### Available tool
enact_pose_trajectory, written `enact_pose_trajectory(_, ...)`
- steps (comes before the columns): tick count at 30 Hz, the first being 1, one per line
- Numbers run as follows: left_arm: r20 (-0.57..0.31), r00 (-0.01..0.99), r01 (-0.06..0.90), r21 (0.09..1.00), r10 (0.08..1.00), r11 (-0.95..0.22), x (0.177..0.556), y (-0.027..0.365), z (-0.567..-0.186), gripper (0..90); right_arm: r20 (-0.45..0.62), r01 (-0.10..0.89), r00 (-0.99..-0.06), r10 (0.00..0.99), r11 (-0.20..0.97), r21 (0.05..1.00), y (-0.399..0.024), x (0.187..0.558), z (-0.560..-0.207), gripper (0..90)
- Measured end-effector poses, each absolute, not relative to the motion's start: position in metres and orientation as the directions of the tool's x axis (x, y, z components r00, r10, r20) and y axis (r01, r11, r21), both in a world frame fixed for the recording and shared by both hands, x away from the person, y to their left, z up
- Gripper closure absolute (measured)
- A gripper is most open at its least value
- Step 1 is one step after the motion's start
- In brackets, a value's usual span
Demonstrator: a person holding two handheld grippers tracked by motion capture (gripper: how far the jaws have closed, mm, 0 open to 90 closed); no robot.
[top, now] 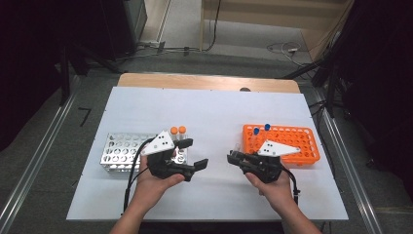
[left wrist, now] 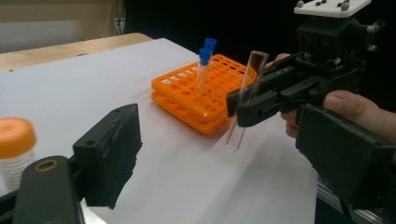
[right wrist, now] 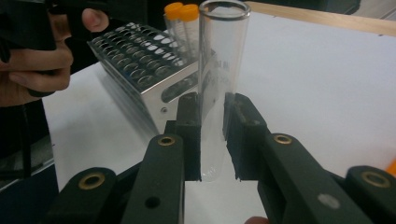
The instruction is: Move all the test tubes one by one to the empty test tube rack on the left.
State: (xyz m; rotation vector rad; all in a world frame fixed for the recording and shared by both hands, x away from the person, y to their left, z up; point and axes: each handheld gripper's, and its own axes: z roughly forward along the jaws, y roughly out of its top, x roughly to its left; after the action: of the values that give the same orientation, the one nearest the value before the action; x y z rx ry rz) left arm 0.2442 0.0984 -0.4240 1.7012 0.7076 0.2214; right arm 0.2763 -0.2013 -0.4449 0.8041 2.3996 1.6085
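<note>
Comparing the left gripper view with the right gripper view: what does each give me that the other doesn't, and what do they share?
Left gripper view alone: the orange rack with two blue-capped tubes, the left gripper with its jaws apart and nothing between them, and the right gripper seen from outside, holding the tube upright above the white table.

Right gripper view alone: the metal rack with two orange-capped tubes, and a close look at the jaws pressing on the tube's sides.

Both: the clear uncapped tube, clamped in the right gripper, and the table.
</note>
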Motion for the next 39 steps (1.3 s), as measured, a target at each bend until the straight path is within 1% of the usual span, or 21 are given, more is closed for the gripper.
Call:
enact_pose_trajectory(9,-0.223,0.821,0.314,0.945,0.526,-0.091,0.242,0.086,-0.426,29.5,0.169,0.335,-0.876,0.451,0.319,0.887,-0.181,0.266,-0.446,73.8)
enact_pose_trajectory(14,-0.217,0.84,0.304,0.948,0.498,-0.1,0.24,0.079,-0.427,40.6,0.179,0.336,-0.887,0.425,0.329,0.883,-0.173,0.262,-0.446,73.8)
enact_pose_trajectory(19,-0.209,0.851,0.295,0.949,0.482,-0.11,0.239,0.074,-0.427,54.8,0.179,0.327,-0.9,0.398,0.342,0.881,-0.167,0.258,-0.445,73.8)
enact_pose_trajectory(26,-0.191,0.858,0.28,0.952,0.476,-0.122,0.237,0.068,-0.428,65.5,0.175,0.316,-0.911,0.372,0.361,0.877,-0.16,0.254,-0.446,73.8)
enact_pose_trajectory(31,-0.169,0.869,0.261,0.955,0.465,-0.142,0.236,0.067,-0.428,75.1,0.18,0.316,-0.916,0.358,0.368,0.875,-0.158,0.252,-0.446,73.8)
enact_pose_trajectory(39,-0.144,0.872,0.242,0.958,0.468,-0.155,0.235,0.067,-0.428,76.4,0.184,0.318,-0.917,0.353,0.371,0.873,-0.158,0.253,-0.446,73.7)
